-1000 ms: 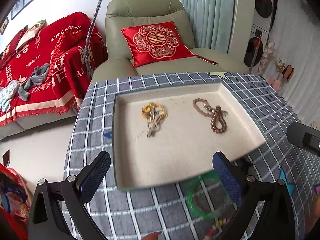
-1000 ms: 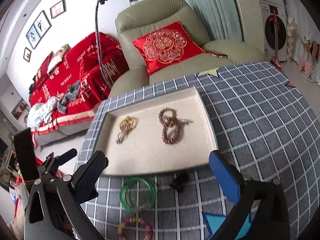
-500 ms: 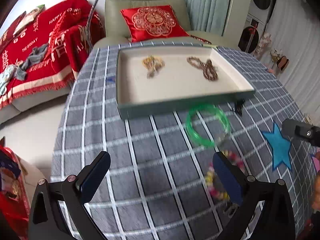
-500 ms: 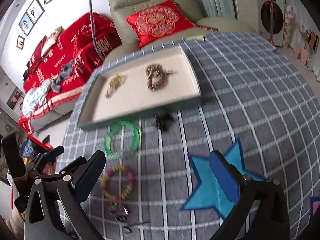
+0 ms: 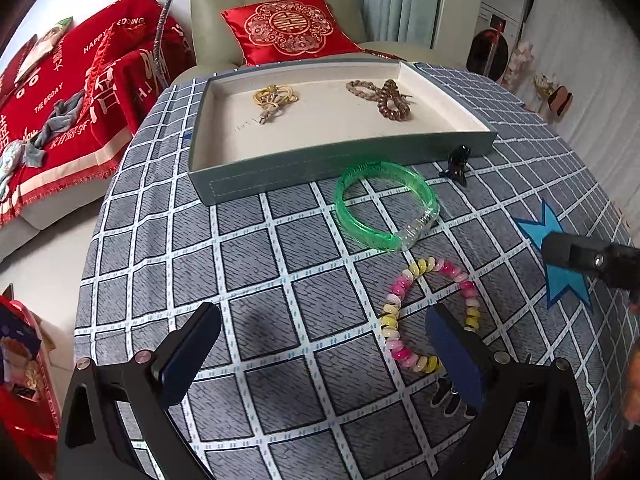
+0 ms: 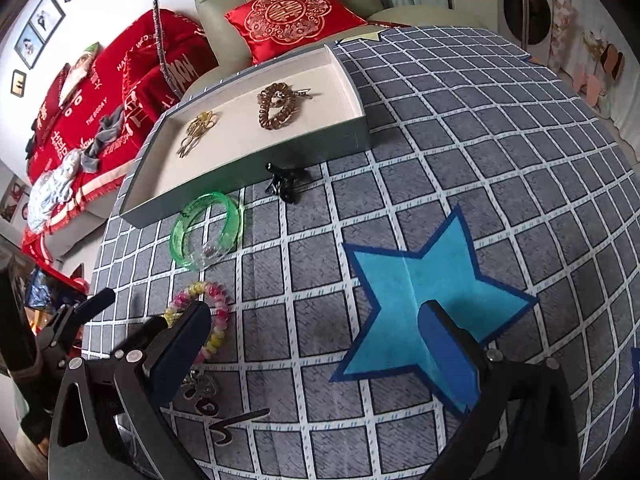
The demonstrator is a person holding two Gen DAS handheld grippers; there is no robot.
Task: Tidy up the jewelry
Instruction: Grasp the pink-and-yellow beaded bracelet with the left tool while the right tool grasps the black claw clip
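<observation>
**Two pieces trayed, four still loose**

Checked grey tablecloth (image 5: 256,248) carries your shallow cream-lined tray (image 5: 224,184) at its far edge. Both claws, left gripper (image 5: 324,356) and right gripper (image 6: 316,356), gape empty. Just before the tray's near wall lie the green translucent bangle (image 5: 386,210) and black clip (image 6: 286,180); nearer you, the pink-and-yellow beaded bracelet (image 5: 430,312). Take that next. Dark metal pieces (image 6: 200,394) near your edge are hard to identify.

Both grippers' fingers (image 5: 192,354) spread, empty

A grey checked cloth with a blue star (image 6: 420,280) covers the counter (image 5: 280,264). On it lie a tray (image 5: 320,160), green bangle (image 5: 386,204), beaded bracelet (image 5: 424,312) and black clip (image 6: 286,180).
</observation>
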